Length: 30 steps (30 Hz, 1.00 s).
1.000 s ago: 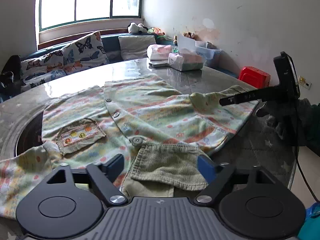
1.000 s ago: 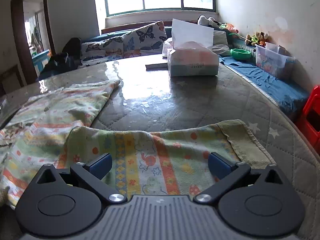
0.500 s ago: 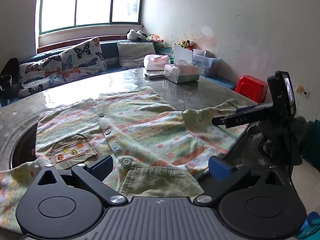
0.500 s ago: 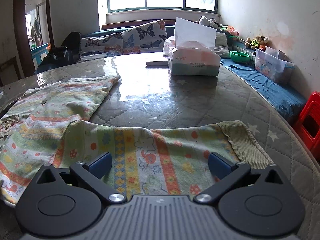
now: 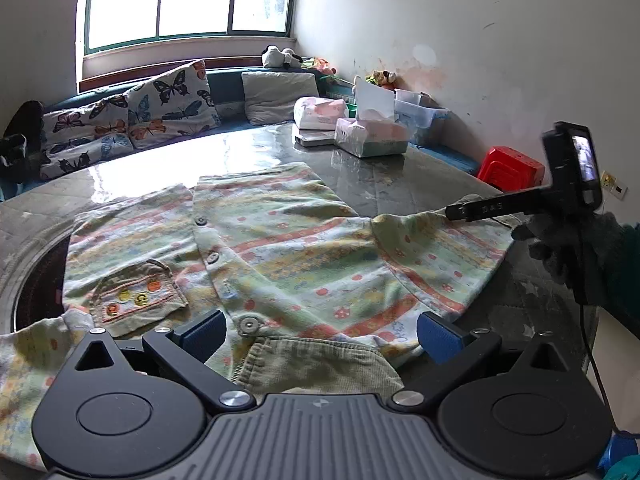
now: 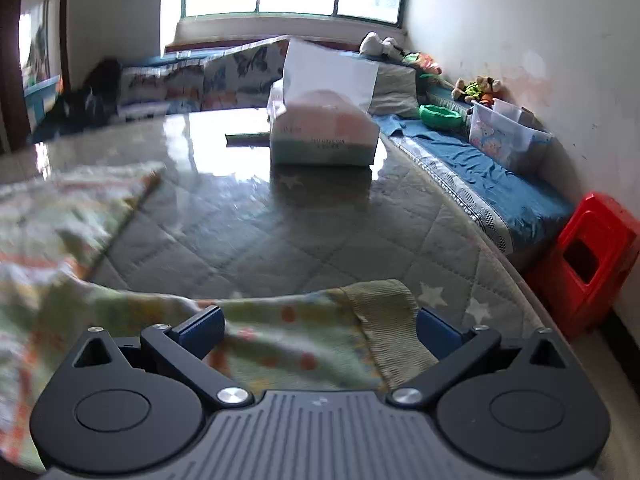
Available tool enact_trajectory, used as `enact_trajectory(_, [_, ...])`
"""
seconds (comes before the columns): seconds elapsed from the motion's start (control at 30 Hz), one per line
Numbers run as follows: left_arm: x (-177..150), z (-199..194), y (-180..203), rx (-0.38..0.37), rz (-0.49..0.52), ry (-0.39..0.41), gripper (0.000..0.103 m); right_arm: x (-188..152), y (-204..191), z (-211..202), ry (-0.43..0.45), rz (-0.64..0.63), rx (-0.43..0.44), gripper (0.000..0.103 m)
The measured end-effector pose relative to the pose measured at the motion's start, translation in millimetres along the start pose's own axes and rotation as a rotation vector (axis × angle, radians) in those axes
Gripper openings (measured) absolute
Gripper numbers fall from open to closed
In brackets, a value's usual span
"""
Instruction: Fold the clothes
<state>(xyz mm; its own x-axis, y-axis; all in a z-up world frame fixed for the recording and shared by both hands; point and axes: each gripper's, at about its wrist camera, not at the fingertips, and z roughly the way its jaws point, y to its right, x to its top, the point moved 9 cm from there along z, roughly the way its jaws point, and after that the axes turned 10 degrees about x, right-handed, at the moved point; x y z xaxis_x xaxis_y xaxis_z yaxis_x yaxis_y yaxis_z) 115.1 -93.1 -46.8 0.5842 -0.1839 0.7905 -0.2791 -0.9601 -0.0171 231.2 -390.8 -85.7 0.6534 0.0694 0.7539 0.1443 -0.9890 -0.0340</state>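
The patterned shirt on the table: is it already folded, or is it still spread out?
Spread out. The shirt lies flat and buttoned on the table, one sleeve stretched sideways between the open right gripper.

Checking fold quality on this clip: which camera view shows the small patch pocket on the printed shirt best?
The left wrist view. The patch pocket lies flat and sharp on the printed shirt, its row of round motifs readable, just beyond the left gripper. The right wrist view shows only a blurred sleeve with its ribbed cuff; the pocket is not visible there.

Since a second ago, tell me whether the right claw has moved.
Yes. The right claw has slid toward the sleeve's ribbed cuff: the cuff now lies between its open blue pads, and the tissue box sits farther left.
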Motion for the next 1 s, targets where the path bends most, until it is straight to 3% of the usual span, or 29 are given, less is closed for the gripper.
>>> enact_trajectory(0.6, [-22,21,-5,0.029,-0.007,-0.084,0.103,12,54,11,0.007,0.052,-0.142,0.103])
enact_trajectory(0.83, [-24,22,-7,0.026,-0.021,-0.088,0.103,5,40,-6,0.025,0.065,-0.071,0.102])
enact_trajectory(1.0, [-24,19,-8,0.03,-0.029,-0.082,0.103,-10,37,-18,0.016,0.136,0.008,0.089])
